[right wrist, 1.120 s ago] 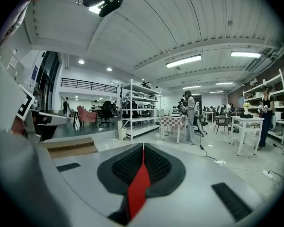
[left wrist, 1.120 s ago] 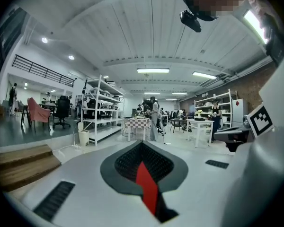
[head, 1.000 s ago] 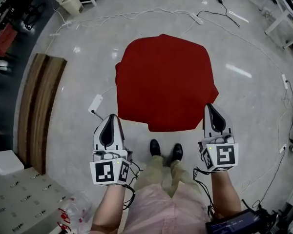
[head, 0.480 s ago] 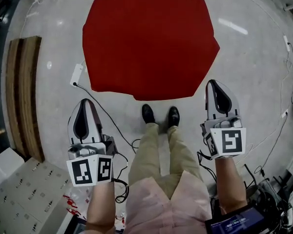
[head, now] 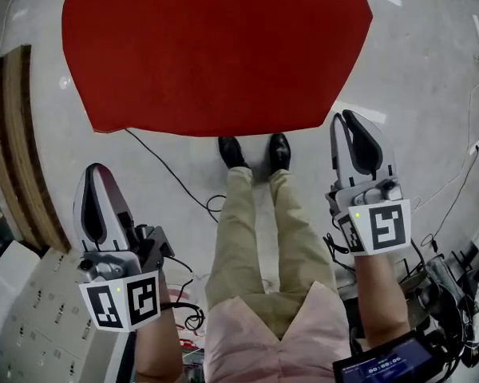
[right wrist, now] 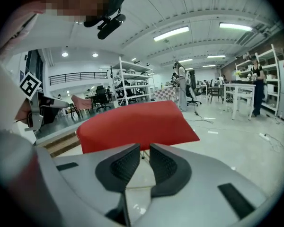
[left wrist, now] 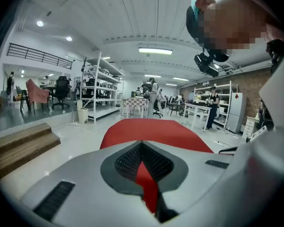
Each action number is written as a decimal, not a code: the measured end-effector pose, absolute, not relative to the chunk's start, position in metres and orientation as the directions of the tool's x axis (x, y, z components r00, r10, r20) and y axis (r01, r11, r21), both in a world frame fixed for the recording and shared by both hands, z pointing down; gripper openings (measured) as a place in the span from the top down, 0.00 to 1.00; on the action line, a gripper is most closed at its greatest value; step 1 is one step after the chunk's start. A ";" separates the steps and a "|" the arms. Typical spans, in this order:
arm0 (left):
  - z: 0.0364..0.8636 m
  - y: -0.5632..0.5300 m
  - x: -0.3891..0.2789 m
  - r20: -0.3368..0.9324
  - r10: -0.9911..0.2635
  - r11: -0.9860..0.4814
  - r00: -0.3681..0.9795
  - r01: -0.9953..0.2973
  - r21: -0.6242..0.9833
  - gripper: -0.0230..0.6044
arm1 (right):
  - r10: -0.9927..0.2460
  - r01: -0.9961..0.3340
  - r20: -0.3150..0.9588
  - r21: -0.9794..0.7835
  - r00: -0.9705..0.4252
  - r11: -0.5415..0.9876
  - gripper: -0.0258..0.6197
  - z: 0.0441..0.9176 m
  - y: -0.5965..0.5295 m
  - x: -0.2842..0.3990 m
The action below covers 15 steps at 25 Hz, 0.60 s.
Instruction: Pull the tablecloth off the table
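The red tablecloth [head: 215,54] drapes a table at the top of the head view, its near edge just beyond the person's shoes [head: 255,152]. My left gripper [head: 96,170] hangs low at the left, well short of the cloth, jaws shut and empty. In the left gripper view the gripper [left wrist: 142,145] points at the cloth [left wrist: 151,131]. My right gripper [head: 355,118] sits by the cloth's near right corner, apart from it. Its jaws have just been opening: in the right gripper view the gripper [right wrist: 144,148] shows a narrow gap with only floor in it, the cloth [right wrist: 132,122] ahead.
A wooden step [head: 16,134] runs along the left. A black cable [head: 176,178] crosses the floor from under the cloth toward the left gripper. White cables [head: 463,166] lie on the right. A pale perforated panel [head: 32,309] is at lower left. Shelves [left wrist: 97,89] and people stand far behind.
The cloth has grown much larger and nearer in the head view. Both grippers have sunk; the left has slid toward the lower left, the right stays near the cloth's right corner.
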<state>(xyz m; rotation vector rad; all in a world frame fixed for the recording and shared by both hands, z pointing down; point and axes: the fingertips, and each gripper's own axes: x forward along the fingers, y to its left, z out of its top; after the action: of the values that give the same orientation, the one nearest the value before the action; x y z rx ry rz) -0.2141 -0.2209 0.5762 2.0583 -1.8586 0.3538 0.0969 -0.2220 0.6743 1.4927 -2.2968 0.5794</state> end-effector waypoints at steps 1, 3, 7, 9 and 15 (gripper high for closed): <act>0.587 -0.219 -0.217 0.417 -0.902 -0.081 0.111 -0.993 0.088 0.93 | -0.771 -0.913 0.490 -0.181 -0.406 0.366 0.84 0.686 -0.220 0.095; 0.605 -0.216 -0.220 0.434 -0.895 -0.073 0.104 -0.994 0.086 0.93 | -0.758 -0.899 0.483 -0.236 -0.439 0.370 0.71 0.703 -0.215 0.094; 0.624 -0.207 -0.222 0.462 -0.883 -0.052 0.083 -0.995 0.080 0.93 | -0.724 -0.833 0.419 -0.345 -0.549 0.432 0.58 0.705 -0.205 0.088; 0.635 -0.202 -0.226 0.477 -0.876 -0.042 0.075 -0.996 0.079 0.93 | -0.684 -0.775 0.376 -0.406 -0.625 0.484 0.55 0.706 -0.198 0.073; 0.646 -0.187 -0.233 0.501 -0.863 -0.029 0.070 -0.996 0.089 0.93 | -0.591 -0.632 0.291 -0.572 -0.752 0.522 0.50 0.713 -0.180 0.046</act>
<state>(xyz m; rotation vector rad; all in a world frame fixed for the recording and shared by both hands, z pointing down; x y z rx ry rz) -0.2327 -0.1866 0.6458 1.9437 -1.8431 0.4350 0.0460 -0.1799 0.7132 1.0815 -2.6878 1.0487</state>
